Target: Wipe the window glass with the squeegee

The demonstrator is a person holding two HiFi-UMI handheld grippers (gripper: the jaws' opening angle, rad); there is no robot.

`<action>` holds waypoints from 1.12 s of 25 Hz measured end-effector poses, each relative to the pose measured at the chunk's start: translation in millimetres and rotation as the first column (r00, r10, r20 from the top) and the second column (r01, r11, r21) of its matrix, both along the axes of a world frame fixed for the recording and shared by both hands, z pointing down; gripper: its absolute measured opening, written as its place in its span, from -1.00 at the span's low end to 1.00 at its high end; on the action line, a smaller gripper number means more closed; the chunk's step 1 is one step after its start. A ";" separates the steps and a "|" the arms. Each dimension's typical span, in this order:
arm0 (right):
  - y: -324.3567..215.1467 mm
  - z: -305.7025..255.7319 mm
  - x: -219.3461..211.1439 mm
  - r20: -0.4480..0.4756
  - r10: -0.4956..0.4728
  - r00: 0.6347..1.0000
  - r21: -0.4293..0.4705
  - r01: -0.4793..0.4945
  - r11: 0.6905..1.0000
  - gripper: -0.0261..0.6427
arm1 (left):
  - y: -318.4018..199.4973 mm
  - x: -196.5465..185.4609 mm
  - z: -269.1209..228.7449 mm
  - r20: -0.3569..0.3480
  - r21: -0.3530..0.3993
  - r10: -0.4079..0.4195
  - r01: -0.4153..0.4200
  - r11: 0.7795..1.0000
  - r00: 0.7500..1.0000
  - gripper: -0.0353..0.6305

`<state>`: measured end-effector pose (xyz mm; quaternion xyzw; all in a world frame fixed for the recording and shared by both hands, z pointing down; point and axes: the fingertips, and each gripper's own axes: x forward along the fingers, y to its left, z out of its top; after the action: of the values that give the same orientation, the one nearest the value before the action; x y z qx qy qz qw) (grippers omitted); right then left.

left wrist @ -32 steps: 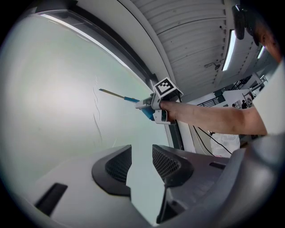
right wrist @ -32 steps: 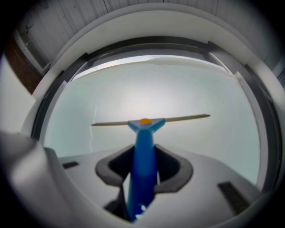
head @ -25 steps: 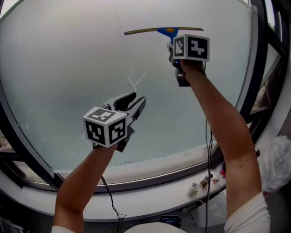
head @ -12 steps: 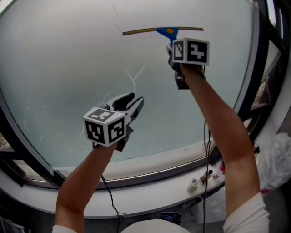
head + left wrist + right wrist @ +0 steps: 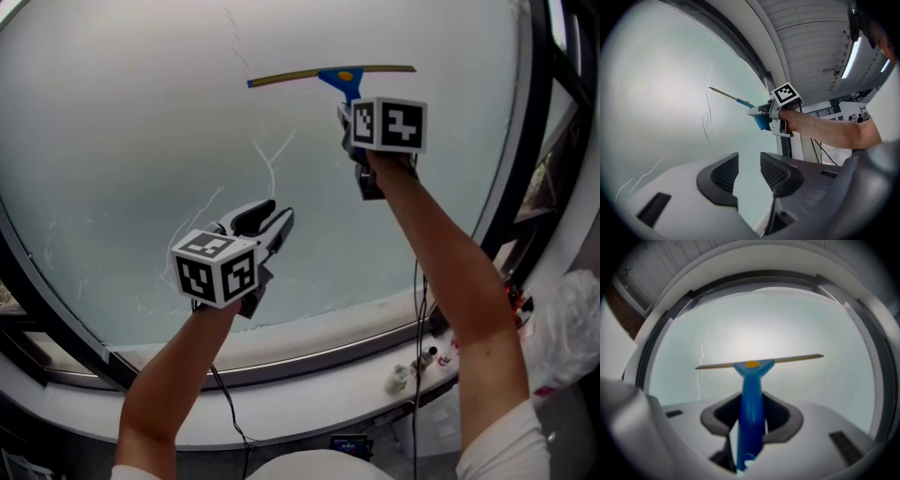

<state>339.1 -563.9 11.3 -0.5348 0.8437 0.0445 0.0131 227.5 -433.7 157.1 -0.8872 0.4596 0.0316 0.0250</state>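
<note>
A blue-handled squeegee (image 5: 349,86) lies with its long thin blade (image 5: 328,74) flat against the upper part of the frosted window glass (image 5: 131,141). My right gripper (image 5: 352,111) is shut on its handle (image 5: 750,408), just below the blade (image 5: 759,361). The left gripper (image 5: 267,217) hangs lower and to the left, close to the glass, open, with nothing between its fingers (image 5: 724,176). From the left gripper view the squeegee (image 5: 736,98) and the right hand show off to the right. Thin wet streaks (image 5: 270,161) run down the pane under the blade's left end.
A dark window frame (image 5: 525,141) borders the pane on the right. A white sill (image 5: 309,375) curves below, with small bottles (image 5: 412,368) standing on it. A clear plastic bag (image 5: 574,328) sits at the far right. Cables (image 5: 225,412) hang from both grippers.
The right gripper has drawn the squeegee a little way down the glass, blade still level. The left gripper has barely shifted.
</note>
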 end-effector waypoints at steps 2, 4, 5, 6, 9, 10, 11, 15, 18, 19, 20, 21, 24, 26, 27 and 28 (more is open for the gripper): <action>0.3 7.3 0.7 -0.004 0.001 1.000 -0.004 -0.001 1.000 -0.47 | -1.1 -0.4 4.0 -0.005 -0.007 -0.002 0.002 1.000 1.000 -0.40; 0.4 14.4 1.4 -0.005 0.002 1.000 -0.010 -0.002 1.000 -0.47 | -1.8 -0.1 8.0 -0.007 -0.014 -0.001 0.001 1.000 1.000 -0.40; 0.5 17.9 1.5 -0.005 0.002 1.000 -0.014 -0.002 1.000 -0.47 | -2.0 -0.1 10.2 -0.007 -0.018 0.000 0.000 1.000 1.000 -0.40; 0.4 21.2 1.6 -0.004 0.002 1.000 -0.017 -0.002 1.000 -0.47 | -2.3 -0.2 12.4 -0.006 -0.021 0.000 0.000 1.000 1.000 -0.39; -0.3 29.7 1.8 -0.004 0.000 1.000 -0.026 0.000 1.000 -0.47 | -3.4 -0.9 18.8 -0.006 -0.032 -0.003 0.003 0.999 1.000 -0.40; -0.4 32.4 1.8 -0.004 0.000 1.000 -0.028 0.000 1.000 -0.47 | -3.5 -1.1 20.5 -0.006 -0.034 -0.004 0.004 0.999 1.000 -0.40; -0.3 35.0 1.7 -0.004 -0.001 1.000 -0.031 0.001 1.000 -0.47 | -3.3 -1.4 22.0 -0.007 -0.036 -0.005 0.005 0.999 1.000 -0.40; 1.3 46.1 1.7 -0.001 -0.004 1.000 -0.046 0.003 0.999 -0.47 | -1.2 -1.4 26.9 -0.001 -0.037 -0.009 0.009 0.999 1.000 -0.40; 2.2 55.0 1.6 -0.003 -0.003 1.000 -0.057 0.003 0.998 -0.47 | 0.8 0.5 31.3 0.007 -0.041 -0.004 0.004 0.999 1.000 -0.40; 2.3 57.8 1.6 -0.004 -0.003 1.000 -0.061 0.002 0.998 -0.47 | 1.4 1.0 32.5 0.006 -0.043 -0.001 0.002 0.999 1.000 -0.40; 2.2 60.6 1.6 -0.006 -0.002 1.000 -0.065 0.001 0.998 -0.47 | 2.0 1.5 33.4 0.005 -0.046 0.001 -0.001 0.999 1.000 -0.40; 2.0 63.5 1.4 -0.008 -0.002 1.000 -0.069 0.001 0.998 -0.47 | 2.5 2.1 34.2 0.004 -0.048 0.003 -0.003 0.999 1.000 -0.39; 2.9 72.3 1.4 -0.008 -0.002 1.000 -0.082 0.002 0.997 -0.47 | 5.0 4.7 37.5 0.002 -0.052 0.009 -0.009 0.999 1.000 -0.40; 3.9 79.1 1.2 -0.007 -0.003 1.000 -0.092 0.003 0.996 -0.47 | 6.9 6.1 40.9 0.004 -0.055 0.012 -0.012 0.998 1.000 -0.40; 4.2 83.0 1.0 -0.007 -0.003 1.000 -0.097 0.003 0.995 -0.47 | 7.5 6.4 43.2 0.004 -0.059 0.013 -0.013 0.998 1.000 -0.40; 4.4 87.2 0.9 -0.007 -0.003 1.000 -0.103 0.002 0.995 -0.47 | 7.9 6.4 45.8 0.004 -0.063 0.013 -0.013 0.998 1.000 -0.40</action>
<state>340.1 -559.5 98.5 -0.5335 0.8456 0.0029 -0.0174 233.9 -425.8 202.9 -0.8906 0.4545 0.0155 -0.0020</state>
